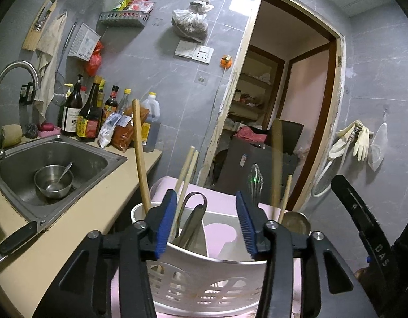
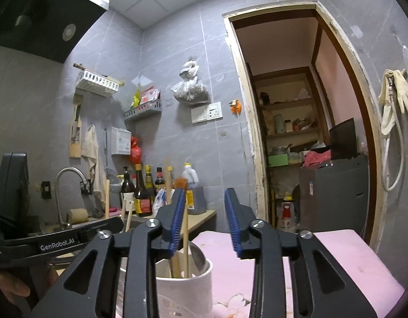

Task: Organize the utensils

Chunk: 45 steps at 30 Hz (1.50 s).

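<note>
A white perforated utensil holder [image 1: 204,283] stands on a pink surface [image 1: 220,233] right under my left gripper [image 1: 206,225]. It holds metal tongs [image 1: 194,217], wooden chopsticks [image 1: 186,169], a long wooden handle [image 1: 140,153], a ladle [image 1: 295,221] and a whisk [image 1: 255,180]. My left gripper is open and empty above its middle compartment. In the right wrist view the holder [image 2: 185,291] sits below my right gripper [image 2: 204,222], which is open and empty, with chopsticks [image 2: 185,241] beside its left finger.
A steel sink [image 1: 79,156] with a bowl and spoon [image 1: 54,182] lies at left, with sauce bottles [image 1: 90,114] behind it. A knife handle [image 1: 18,235] lies on the counter edge. An open doorway [image 1: 283,106] is ahead; rubber gloves [image 1: 360,140] hang at right.
</note>
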{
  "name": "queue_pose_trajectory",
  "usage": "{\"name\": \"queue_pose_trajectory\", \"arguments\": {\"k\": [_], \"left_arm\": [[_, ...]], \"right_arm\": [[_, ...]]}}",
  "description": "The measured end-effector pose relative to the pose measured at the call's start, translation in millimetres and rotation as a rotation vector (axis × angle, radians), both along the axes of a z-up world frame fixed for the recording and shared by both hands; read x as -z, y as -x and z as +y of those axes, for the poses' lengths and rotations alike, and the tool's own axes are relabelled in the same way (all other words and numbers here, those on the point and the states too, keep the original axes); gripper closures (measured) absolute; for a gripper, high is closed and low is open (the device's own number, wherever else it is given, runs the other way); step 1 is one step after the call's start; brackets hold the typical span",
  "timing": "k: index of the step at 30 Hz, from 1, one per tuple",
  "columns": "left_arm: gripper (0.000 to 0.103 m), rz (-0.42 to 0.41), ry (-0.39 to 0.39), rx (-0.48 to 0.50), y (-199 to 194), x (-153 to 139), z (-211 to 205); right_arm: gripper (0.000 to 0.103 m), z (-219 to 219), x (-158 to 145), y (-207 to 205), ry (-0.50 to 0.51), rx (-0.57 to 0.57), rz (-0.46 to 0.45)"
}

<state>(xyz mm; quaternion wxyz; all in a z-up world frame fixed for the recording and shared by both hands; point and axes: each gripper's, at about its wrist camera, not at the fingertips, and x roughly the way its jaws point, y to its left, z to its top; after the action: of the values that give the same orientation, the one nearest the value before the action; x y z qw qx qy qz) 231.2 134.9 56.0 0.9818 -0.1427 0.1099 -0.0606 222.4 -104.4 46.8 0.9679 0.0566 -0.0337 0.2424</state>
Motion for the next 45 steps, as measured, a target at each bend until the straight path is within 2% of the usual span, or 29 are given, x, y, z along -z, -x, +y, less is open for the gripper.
{"name": "queue_pose_trajectory", "arguments": {"k": [4,7,9,11,17,25,40,45], "left_arm": [[0.052,-0.007,-0.016,0.001,3.4,-2.6,-6.0],[0.044,-0.009,-0.025,-0.001,6.6,-3.7,-9.2],[0.032,-0.004,-0.026,-0.011,8.9,-4.2,-10.7],[0.026,-0.005,-0.020,-0.010,11.6,-4.6,-11.2],[0.008,0.003,-0.016,-0.022,25.6,-2.5,-13.9],[0.004,0.011,-0.038,0.023,46.1,-4.0,-28.0],[0.003,0.009,-0.122,0.046,92.1,-6.9,-63.5],[0.003,-0.011,-0.165,0.063,113.0,-3.9,-73.9]], "right_arm": [[0.055,-9.8,-2.7,6.1,0.002,0.021,0.008],[0.043,-17.2,-4.2,10.4,0.007,0.025,0.027],[0.033,-21.5,-5.8,12.3,0.008,0.025,0.041],[0.027,-25.9,-6.5,15.3,0.010,0.027,0.052],[0.017,-42.5,-5.6,27.9,0.005,0.029,0.094],[0.000,-63.3,-6.9,45.3,0.056,0.038,0.122],[0.000,-99.1,-7.3,80.4,0.060,0.077,0.251],[0.000,-108.4,-5.3,100.5,0.062,0.088,0.263]]}}
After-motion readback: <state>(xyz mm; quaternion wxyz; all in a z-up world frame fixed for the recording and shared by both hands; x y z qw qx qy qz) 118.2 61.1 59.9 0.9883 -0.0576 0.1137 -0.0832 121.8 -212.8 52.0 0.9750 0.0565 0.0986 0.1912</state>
